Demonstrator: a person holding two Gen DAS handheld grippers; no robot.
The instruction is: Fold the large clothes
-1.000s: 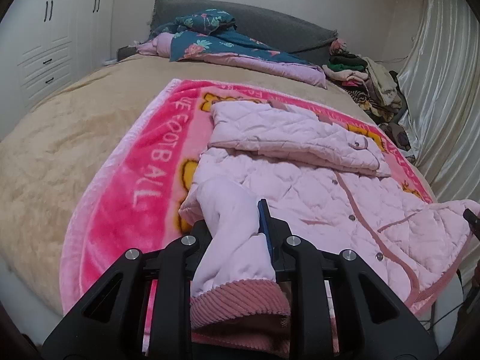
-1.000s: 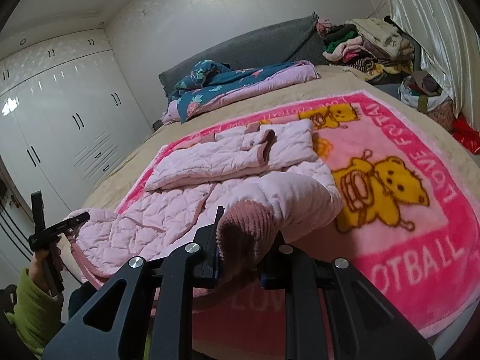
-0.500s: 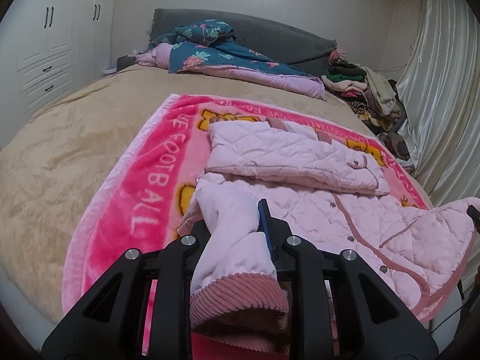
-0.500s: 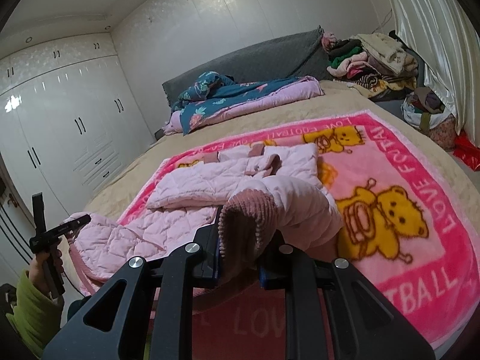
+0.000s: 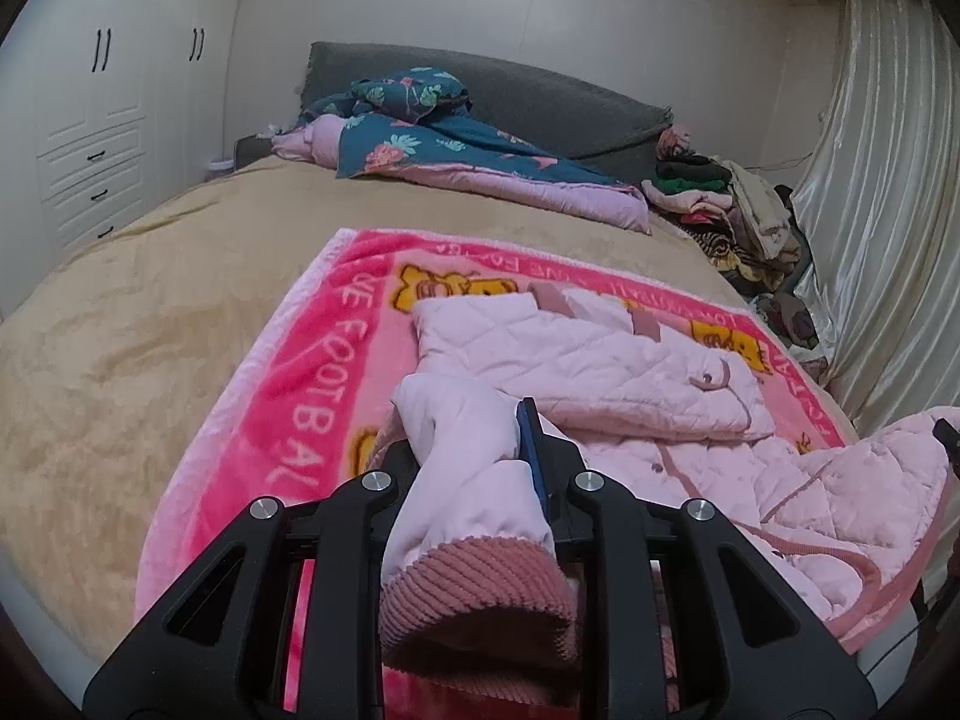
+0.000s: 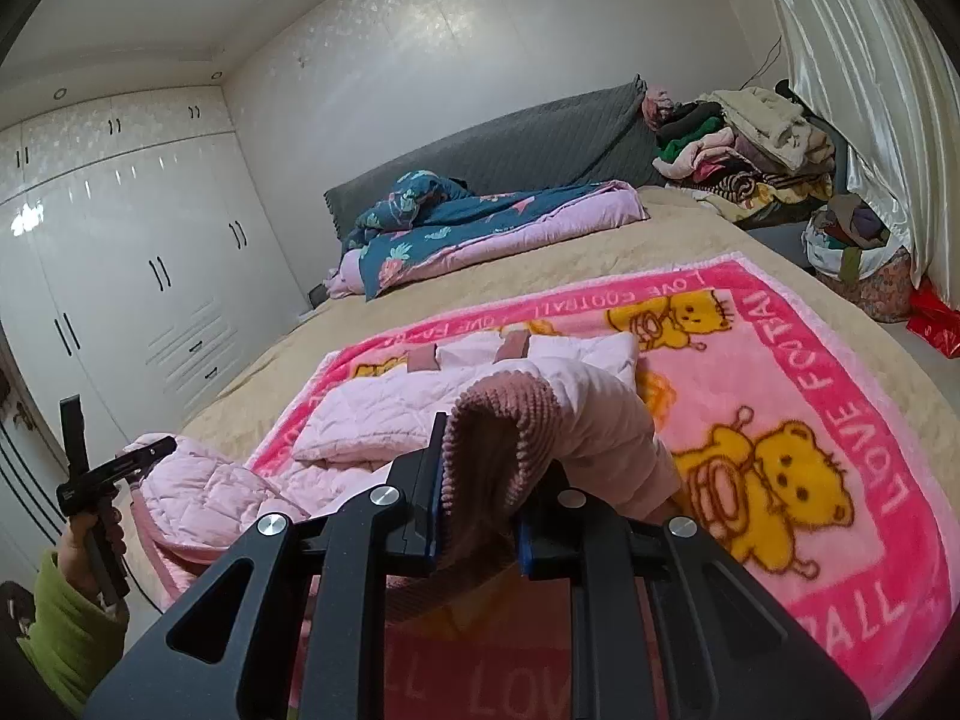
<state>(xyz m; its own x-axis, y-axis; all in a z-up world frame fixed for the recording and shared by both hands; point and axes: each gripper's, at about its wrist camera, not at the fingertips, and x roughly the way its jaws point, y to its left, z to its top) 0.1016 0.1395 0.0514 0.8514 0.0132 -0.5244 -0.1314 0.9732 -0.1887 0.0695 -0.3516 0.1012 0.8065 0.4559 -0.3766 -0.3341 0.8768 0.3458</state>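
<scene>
We cannot see the left gripper's [image 5: 474, 468] left finger tip; the jacket sleeve [image 5: 462, 480] covers it. In the right wrist view, the ribbed cuff [image 6: 498, 438] hides the inner faces of the right gripper [image 6: 480, 516]. The blanket [image 6: 810, 420] lettering is cut off at the bottom edge. The clothes pile [image 5: 726, 210] is too jumbled for us to tell garments apart. The person's green sleeve [image 6: 66, 624] runs out of frame.

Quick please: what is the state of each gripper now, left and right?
Left gripper: closed on a sleeve of the pink jacket.
Right gripper: closed on the other sleeve's cuff.
</scene>
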